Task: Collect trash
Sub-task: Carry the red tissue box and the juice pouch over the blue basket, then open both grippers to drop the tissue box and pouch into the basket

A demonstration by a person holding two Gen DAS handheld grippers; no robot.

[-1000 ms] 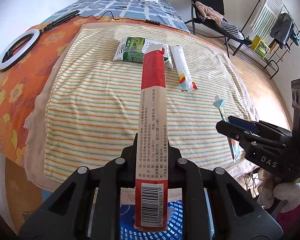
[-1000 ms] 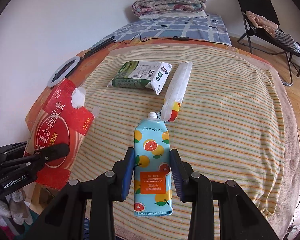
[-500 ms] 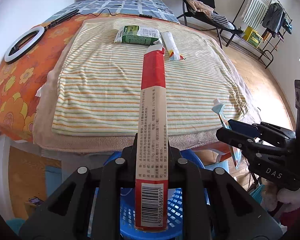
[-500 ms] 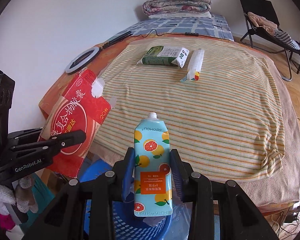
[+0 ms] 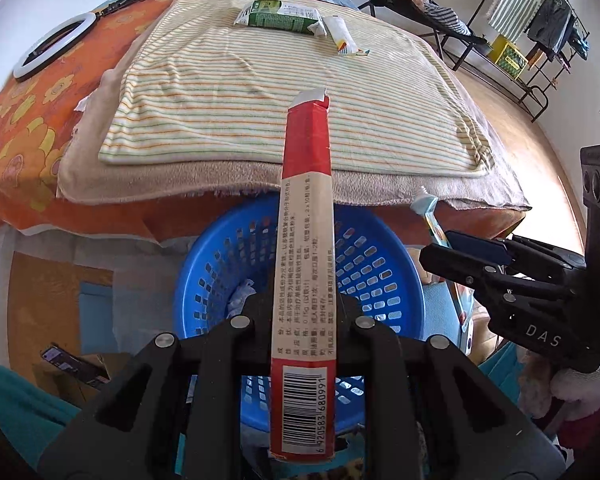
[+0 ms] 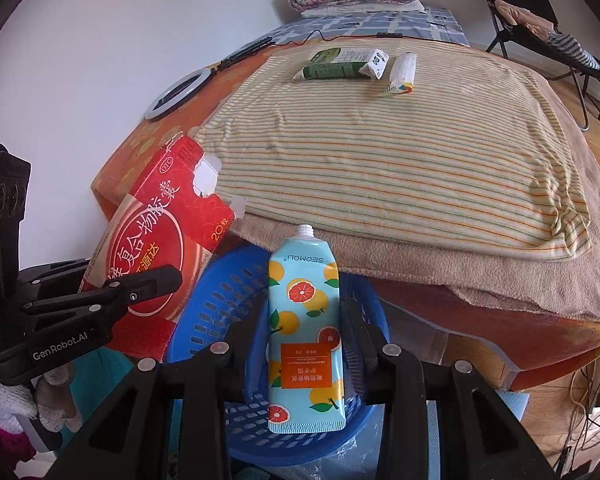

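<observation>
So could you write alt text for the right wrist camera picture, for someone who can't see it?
A handheld gripper clamps a blue tube printed with oranges above a blue plastic basket at the foot of a bed. At left, a second gripper holds a flattened red box. A green carton and white wrapper lie on the striped blanket.

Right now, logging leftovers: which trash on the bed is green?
The milk carton, lying by the white wrapper at the striped cloth's far end.

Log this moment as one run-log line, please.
left gripper: shut on red box | right gripper: shut on tube | both over blue basket | carton, wrapper on bed
</observation>
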